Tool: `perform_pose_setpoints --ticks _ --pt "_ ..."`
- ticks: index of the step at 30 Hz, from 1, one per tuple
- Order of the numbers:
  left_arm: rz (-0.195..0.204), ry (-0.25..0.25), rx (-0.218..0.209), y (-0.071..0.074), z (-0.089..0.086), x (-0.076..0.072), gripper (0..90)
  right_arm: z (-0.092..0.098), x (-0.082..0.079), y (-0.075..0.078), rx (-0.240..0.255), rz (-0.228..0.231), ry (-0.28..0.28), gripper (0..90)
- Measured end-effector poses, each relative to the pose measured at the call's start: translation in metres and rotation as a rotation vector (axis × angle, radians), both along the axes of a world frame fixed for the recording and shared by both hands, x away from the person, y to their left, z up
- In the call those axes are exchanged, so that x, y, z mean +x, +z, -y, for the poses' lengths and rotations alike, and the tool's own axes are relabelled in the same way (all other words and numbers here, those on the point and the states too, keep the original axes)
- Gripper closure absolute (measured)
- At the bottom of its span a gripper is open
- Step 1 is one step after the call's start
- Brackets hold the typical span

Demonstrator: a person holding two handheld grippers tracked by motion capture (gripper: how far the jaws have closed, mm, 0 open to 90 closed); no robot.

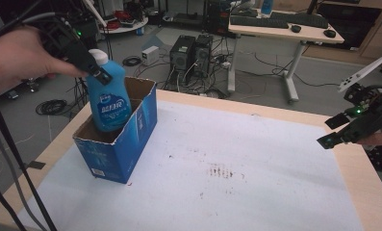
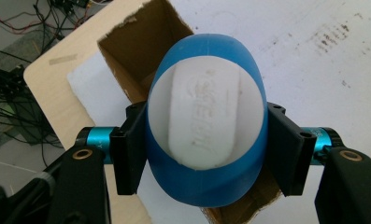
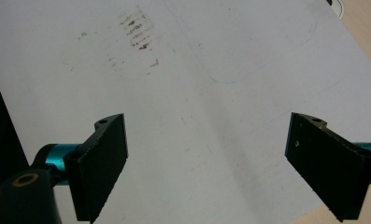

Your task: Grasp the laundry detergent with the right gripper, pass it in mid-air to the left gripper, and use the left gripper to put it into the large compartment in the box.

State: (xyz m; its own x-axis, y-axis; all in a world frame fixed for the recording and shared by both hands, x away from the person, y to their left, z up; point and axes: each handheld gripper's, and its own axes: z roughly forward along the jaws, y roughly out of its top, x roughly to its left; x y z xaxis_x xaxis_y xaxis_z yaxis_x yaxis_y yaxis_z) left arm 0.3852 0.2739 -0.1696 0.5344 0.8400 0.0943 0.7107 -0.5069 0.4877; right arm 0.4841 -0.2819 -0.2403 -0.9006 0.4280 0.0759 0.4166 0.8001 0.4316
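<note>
A blue bottle [image 1: 109,98] with a white cap stands partly inside an open blue cardboard box [image 1: 131,144] at the table's left. My left gripper [image 1: 96,67] is shut on the bottle's shoulder just below the cap. In the left gripper view the bottle [image 2: 206,182] and its white cap [image 2: 204,119] sit between the two black jaws, with the box [image 2: 131,51] beneath. My right gripper [image 1: 334,130] hovers at the table's right edge. In the right gripper view it [image 3: 206,163] is open, with bare white mat between the jaws.
A white mat [image 1: 236,159] with brown stains covers the wooden table [image 1: 366,192]. Behind the table are computer towers [image 1: 191,50], floor cables and a desk [image 1: 285,29] with keyboards. Cables hang from my left hand at the left edge.
</note>
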Motion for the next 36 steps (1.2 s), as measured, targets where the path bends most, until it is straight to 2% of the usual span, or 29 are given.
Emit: perform_pose_setpoints --ticks 10,20,29,36 --pt "-0.040 0.002 -0.014 -0.046 0.000 0.000 38.1 -0.002 -0.001 0.000 -0.004 -0.009 0.004 12.7" --pt "-0.075 -0.019 0.014 -0.085 0.002 0.002 38.2 -0.002 -0.002 -0.003 -0.008 -0.013 0.004 12.7" --pt "-0.092 -0.036 0.026 -0.102 0.004 0.001 38.1 0.001 -0.001 -0.004 -0.004 -0.016 -0.006 12.7" --pt "-0.091 -0.040 0.032 -0.110 0.004 -0.001 38.1 0.000 0.000 -0.004 -0.003 -0.015 -0.004 12.7"
